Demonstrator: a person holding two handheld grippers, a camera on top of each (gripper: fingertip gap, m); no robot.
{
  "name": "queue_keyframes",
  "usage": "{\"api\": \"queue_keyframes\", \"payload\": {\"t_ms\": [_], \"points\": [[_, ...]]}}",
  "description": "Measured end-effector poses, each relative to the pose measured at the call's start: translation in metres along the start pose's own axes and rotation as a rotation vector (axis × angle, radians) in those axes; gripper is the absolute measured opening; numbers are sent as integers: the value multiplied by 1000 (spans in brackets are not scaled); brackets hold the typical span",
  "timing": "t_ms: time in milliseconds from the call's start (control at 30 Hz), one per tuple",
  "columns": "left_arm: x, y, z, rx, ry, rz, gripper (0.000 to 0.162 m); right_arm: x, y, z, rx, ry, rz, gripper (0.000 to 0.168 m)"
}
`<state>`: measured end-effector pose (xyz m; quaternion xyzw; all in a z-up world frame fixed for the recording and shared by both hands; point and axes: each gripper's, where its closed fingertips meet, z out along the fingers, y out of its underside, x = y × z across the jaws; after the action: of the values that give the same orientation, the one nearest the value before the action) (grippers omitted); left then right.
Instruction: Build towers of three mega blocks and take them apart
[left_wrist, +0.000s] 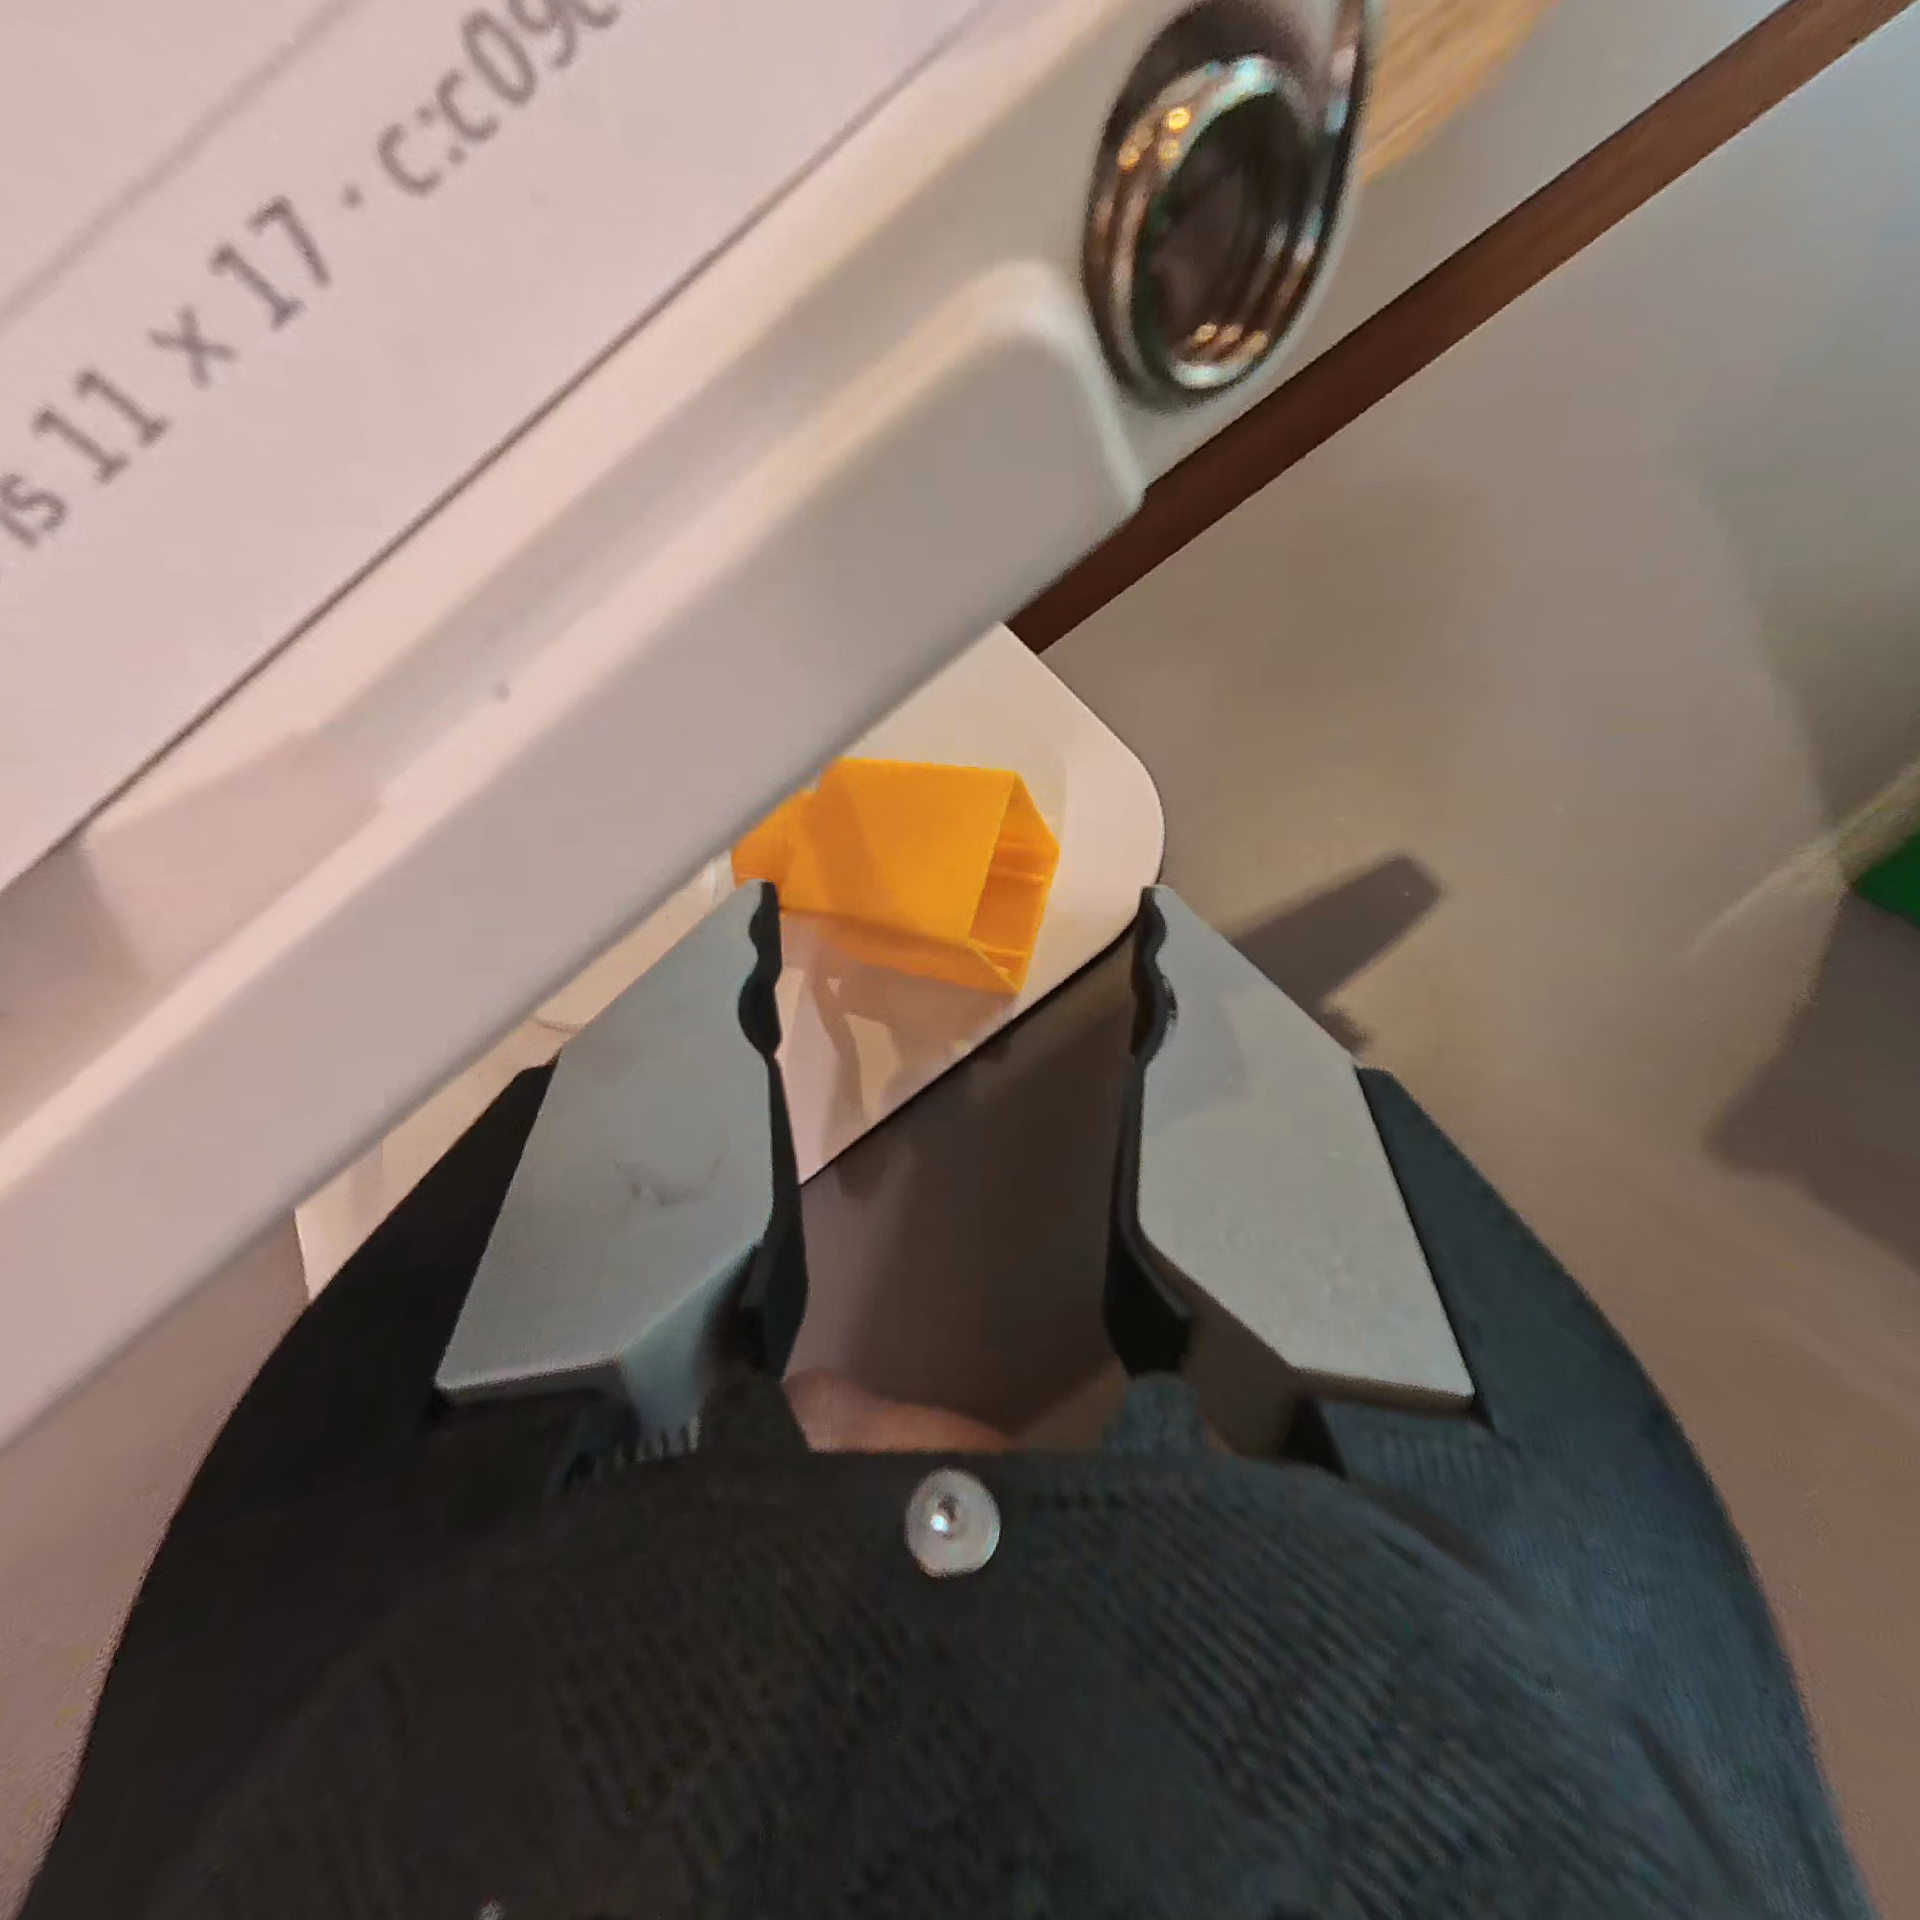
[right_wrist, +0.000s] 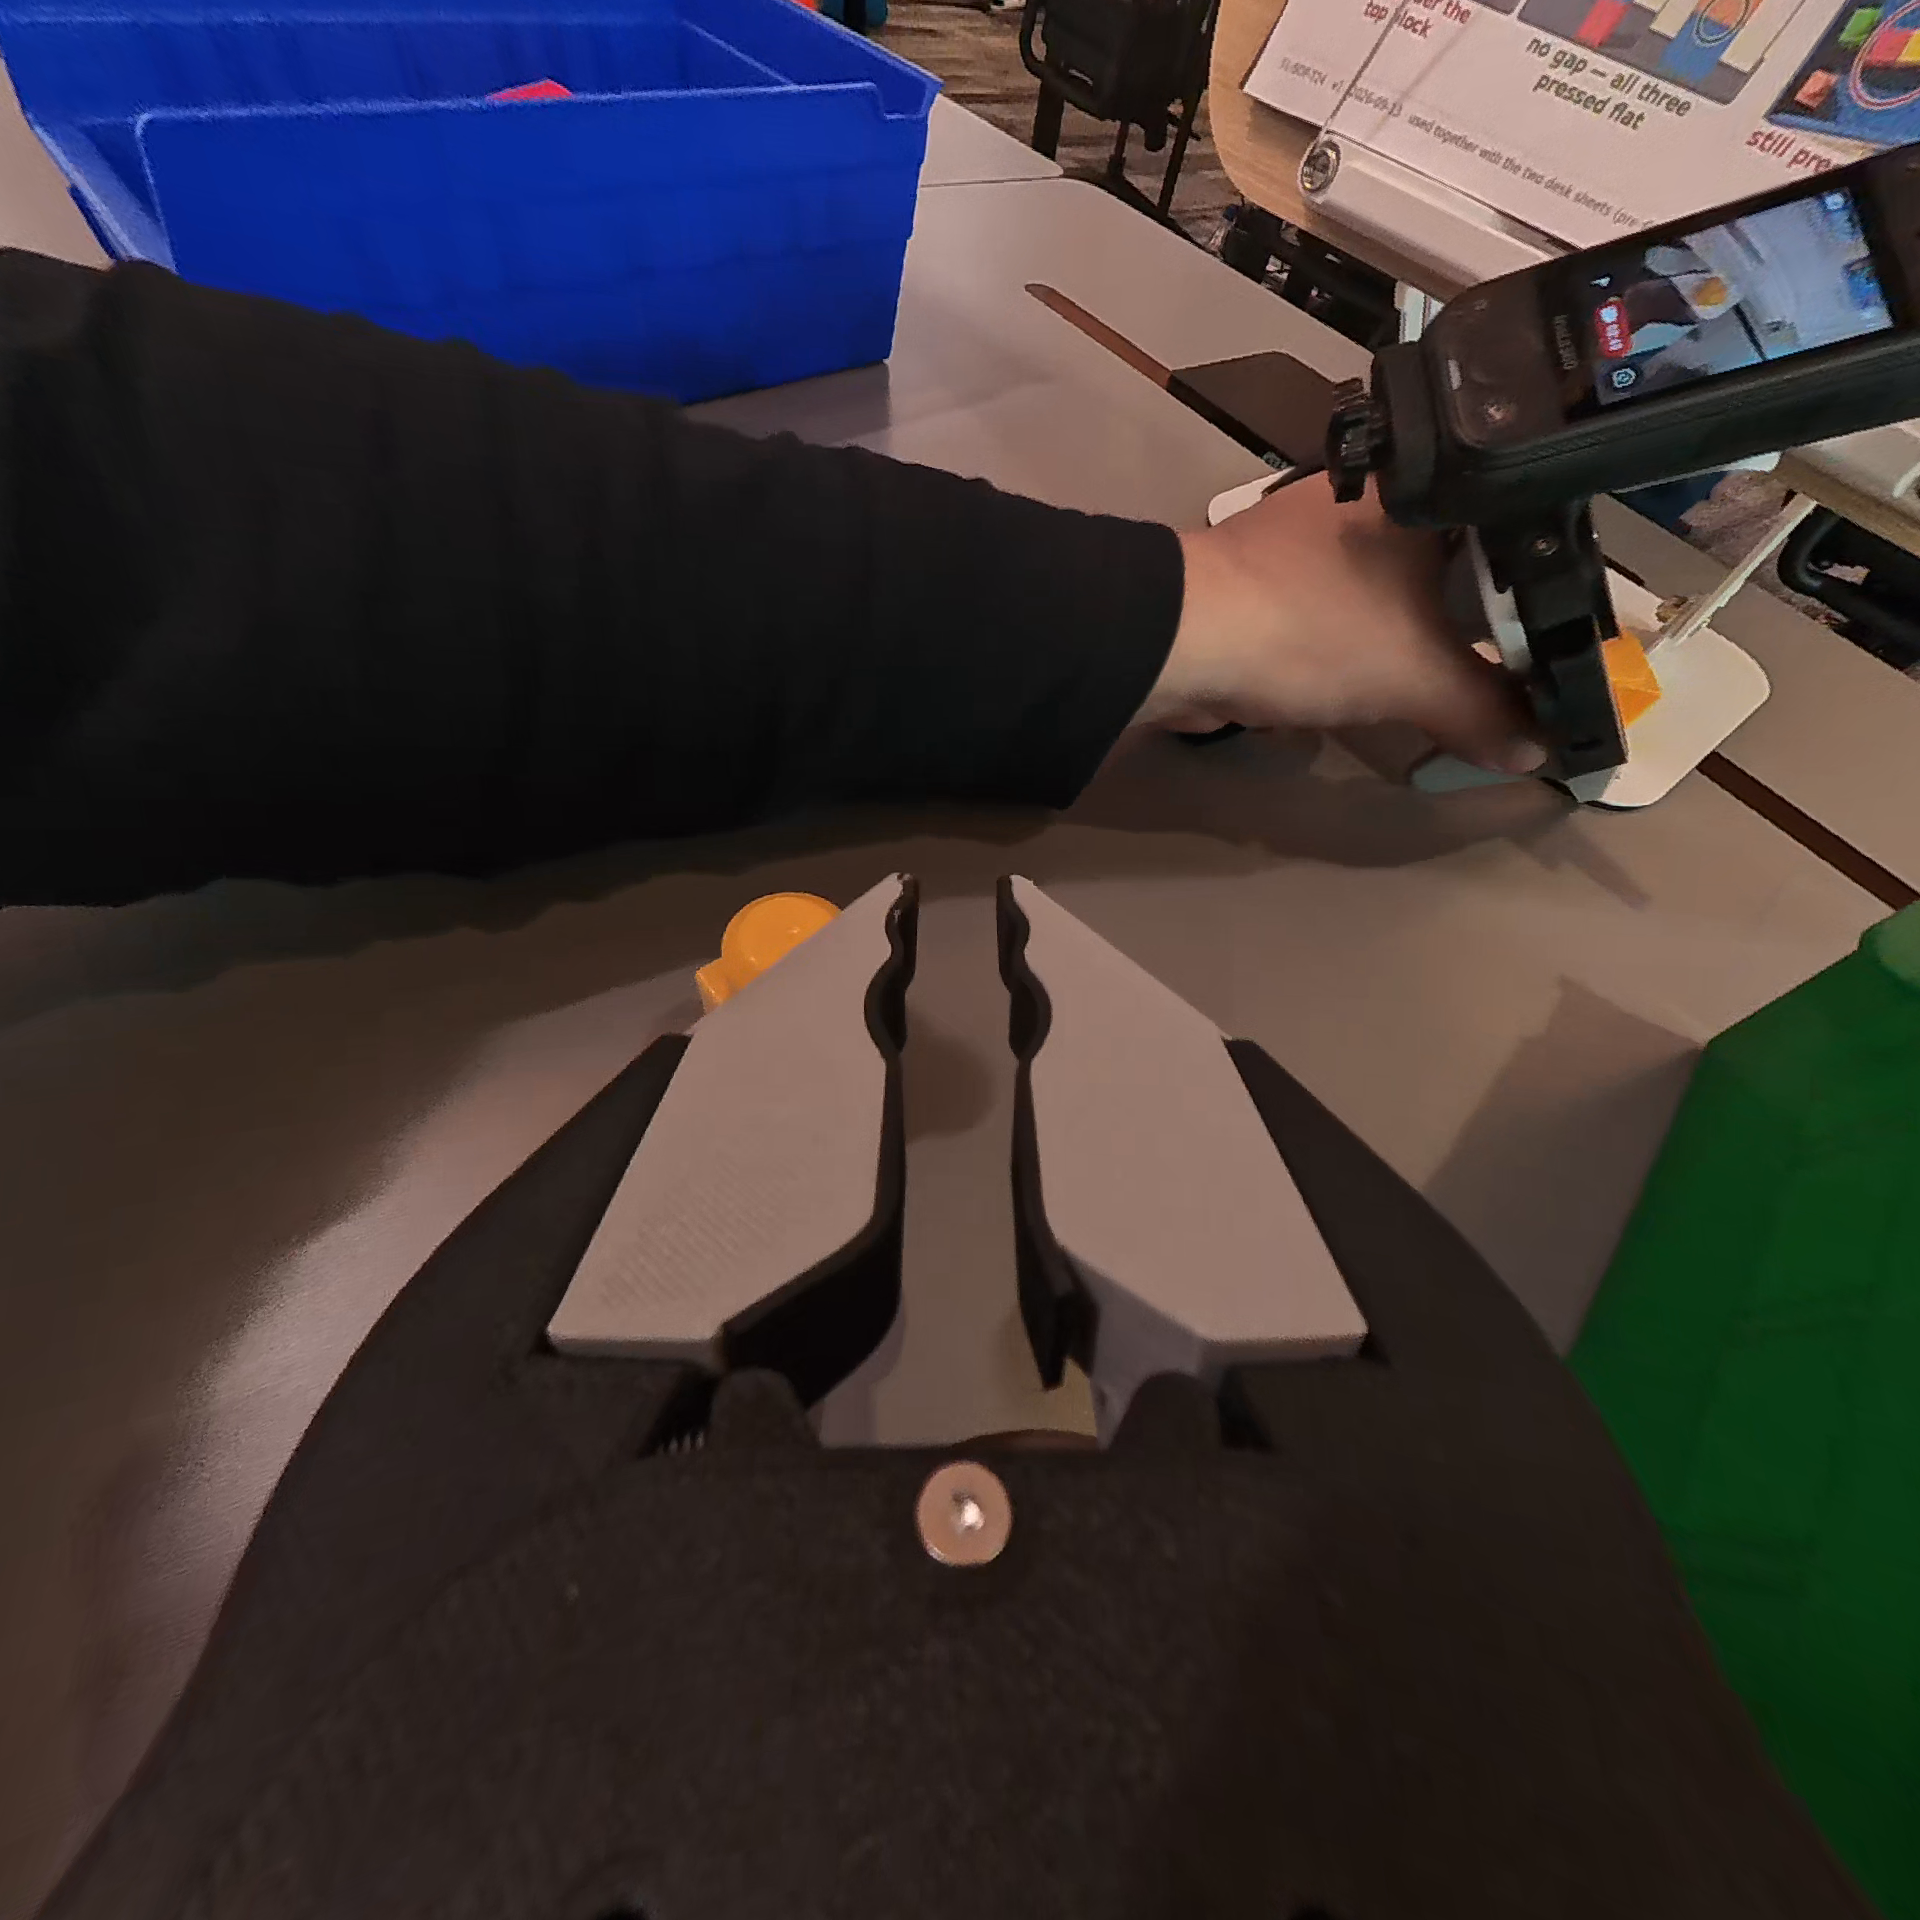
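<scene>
**Reaching toward an orange block under the sign stand**

Hovering low over the grey table (right_wrist: 1299, 935), left gripper (left_wrist: 951, 904) with jaws spread wide and nothing between them. Lying on its side just ahead of the fingertips, an orange block (left_wrist: 914, 873), resting on the white base plate (left_wrist: 1101, 821) of a sign holder (left_wrist: 520, 582) (hollow underside turned toward the right of the left wrist view). Partly tucked beneath the holder's tilted white frame, with a printed sheet clipped above.

Seen from the right wrist view: a hand (right_wrist: 1320, 634) in a black sleeve (right_wrist: 520, 592) gripping the left tool, a phone-like camera (right_wrist: 1683, 343) mounted on top, the same orange block (right_wrist: 1629, 681) just past its fingers.

Held back near the table's front, right gripper (right_wrist: 956, 894) with jaws only narrowly parted, grasping nothing. Peeking out just left of its left finger, a second orange block (right_wrist: 764, 940), studs up. Standing close on the right, a green block (right_wrist: 1766, 1351). Sitting well behind the sleeve, a blue bin (right_wrist: 499, 197) with something red inside.
</scene>
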<state>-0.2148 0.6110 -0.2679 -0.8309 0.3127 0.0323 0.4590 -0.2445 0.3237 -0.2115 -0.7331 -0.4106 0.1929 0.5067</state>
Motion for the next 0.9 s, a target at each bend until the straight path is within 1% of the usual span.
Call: {"api": "queue_keyframes", "payload": {"t_ms": [100,133,167,233,267,467,667,800,900], "points": [[7,0,-2,3,26,22,50,-1,-2,-1,8,0,-3,12],[8,-1,-3,9,16,31,39,-1,-3,-2,9,1,-4,12],[5,-2,-5,25,-14,36,23,-1,-3,-2,9,1,-5,12],[5,-5,-9,52,-35,52,43,-2,-4,-2,12,0,-6,12],[6,-4,-9,48,-34,64,48,-2,-4,-2,12,0,-9,12],[6,-5,-9,48,-65,89,52,-6,-4,-1,7,-5,-23,12],[-1,-8,-3,54,-91,90,48,-7,-5,-2,11,-14,-17,12],[-4,-9,-4,72,-129,164,45,-8,-5,-2,11,-28,-3,12],[-11,-7,-4,81,-192,290,42,-11,-5,-2,10,-41,4,12]]}}
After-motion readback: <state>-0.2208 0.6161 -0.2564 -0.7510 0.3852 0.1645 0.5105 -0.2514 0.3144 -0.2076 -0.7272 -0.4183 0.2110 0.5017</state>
